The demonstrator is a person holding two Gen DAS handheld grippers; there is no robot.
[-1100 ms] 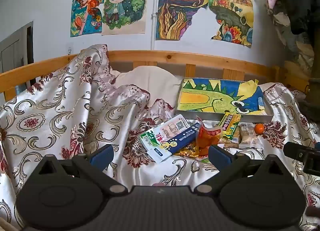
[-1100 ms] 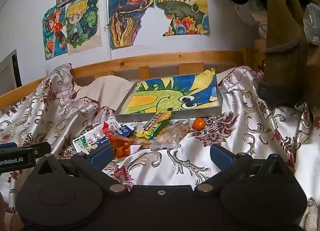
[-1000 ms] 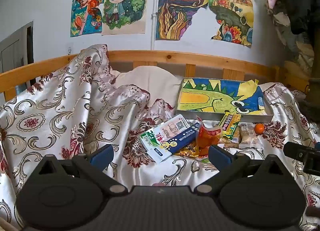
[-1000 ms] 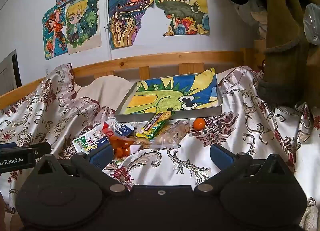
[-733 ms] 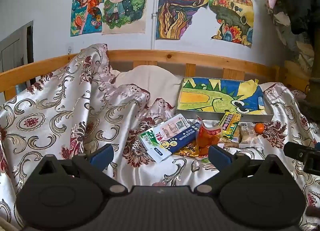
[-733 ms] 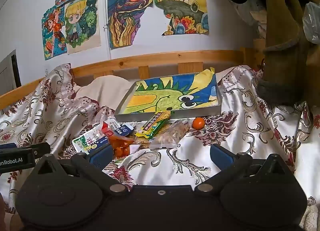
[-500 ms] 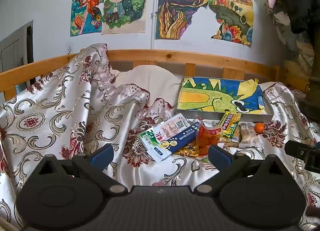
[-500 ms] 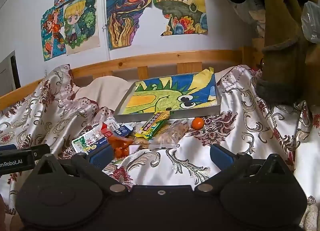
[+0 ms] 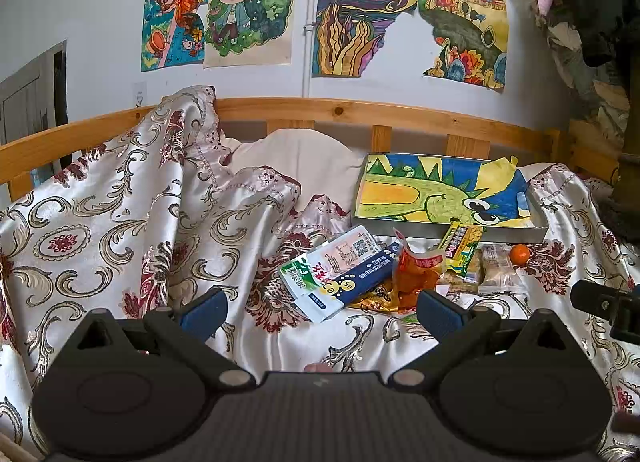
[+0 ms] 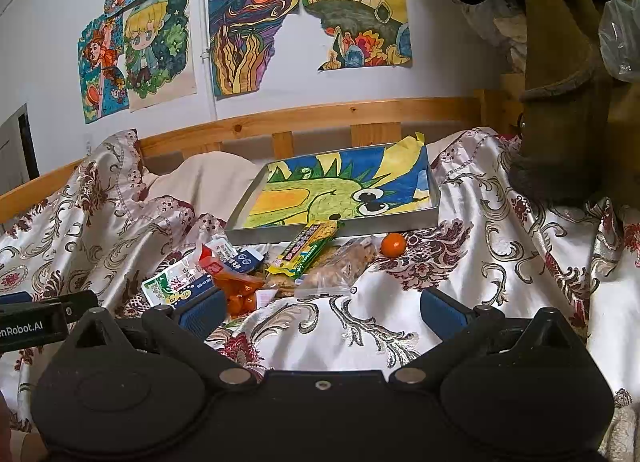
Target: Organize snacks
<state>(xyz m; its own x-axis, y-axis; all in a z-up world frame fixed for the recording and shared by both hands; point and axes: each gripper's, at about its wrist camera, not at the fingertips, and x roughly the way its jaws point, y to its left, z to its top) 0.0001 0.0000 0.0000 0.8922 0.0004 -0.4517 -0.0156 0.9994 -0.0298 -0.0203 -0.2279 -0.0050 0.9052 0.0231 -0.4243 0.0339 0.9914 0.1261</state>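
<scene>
A pile of snacks lies on the patterned bedspread (image 9: 120, 229): a white and blue milk carton (image 9: 336, 274), an orange packet (image 9: 418, 274), a yellow-green bar (image 9: 460, 248), a clear biscuit bag (image 9: 494, 270) and a small orange (image 9: 520, 253). Behind them sits a shallow metal tray (image 9: 448, 223) lined with a dragon drawing. My left gripper (image 9: 320, 308) is open and empty, just short of the carton. My right gripper (image 10: 320, 310) is open and empty, in front of the orange packet (image 10: 238, 294), bar (image 10: 308, 248), biscuit bag (image 10: 340, 264) and orange (image 10: 393, 244); the tray (image 10: 340, 227) lies beyond.
A wooden bed rail (image 9: 360, 111) runs behind the tray, under drawings on the wall. A cream pillow (image 9: 296, 161) lies left of the tray. Clothes and a brown stuffed shape (image 10: 560, 101) crowd the right side. The bedspread is bunched high at the left.
The right wrist view has shifted slightly, moving a little closer to the snacks. The left gripper has barely moved. Both stay open.
</scene>
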